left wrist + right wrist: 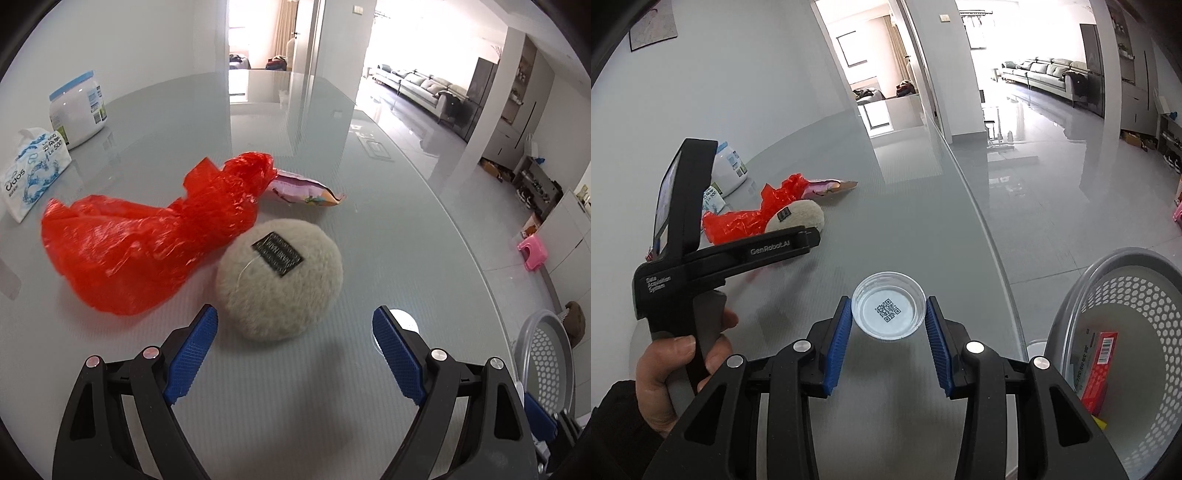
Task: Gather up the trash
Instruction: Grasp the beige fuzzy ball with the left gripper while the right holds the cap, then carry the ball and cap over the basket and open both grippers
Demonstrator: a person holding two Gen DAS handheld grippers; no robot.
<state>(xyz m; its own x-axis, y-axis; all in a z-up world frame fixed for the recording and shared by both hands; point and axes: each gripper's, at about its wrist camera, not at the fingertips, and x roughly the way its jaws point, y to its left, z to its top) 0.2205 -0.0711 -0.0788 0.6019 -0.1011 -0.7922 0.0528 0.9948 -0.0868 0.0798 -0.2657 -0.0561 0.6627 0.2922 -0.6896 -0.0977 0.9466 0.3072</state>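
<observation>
Left wrist cam: I see my left gripper (293, 332) hanging just above the glass table (369, 240), blue pads (190, 354) spread wide w/ nothing between them. Right ahead of the tips sits a round fuzzy beige ball (279, 278) w/ a dark label on top; the left pad's tip is just beside its near-left edge, can't tell if touching. A crumpled red plastic bag (147, 243) lies to the ball's left, touching it. Behind the bag a pink snack wrapper (306, 192) pokes out, flat on the table. Far left: a tissue pack (33, 173) and a white jar w/ blue lid (79, 109) behind it. Bottom right, the rim of a grey perforated basket (546, 362) shows past the table edge.

Right wrist cam: my right gripper (888, 336) has its pads either side of a clear plastic cup (889, 310) w/ a QR code on its base. Cup stands on the table near the curved edge; the pads sit right at its walls but I can't tell if they're actually squeezing it. Basket (1108, 295) is to the right, beside the table, holding a red carton (1102, 365) and a yellow scrap at the bottom. To the left, a hand (672, 354) grips the other tool's handle; beyond it the ball (801, 218), red bag (746, 221), wrapper (831, 186) and jar (729, 170) sit well apart from the cup.
</observation>
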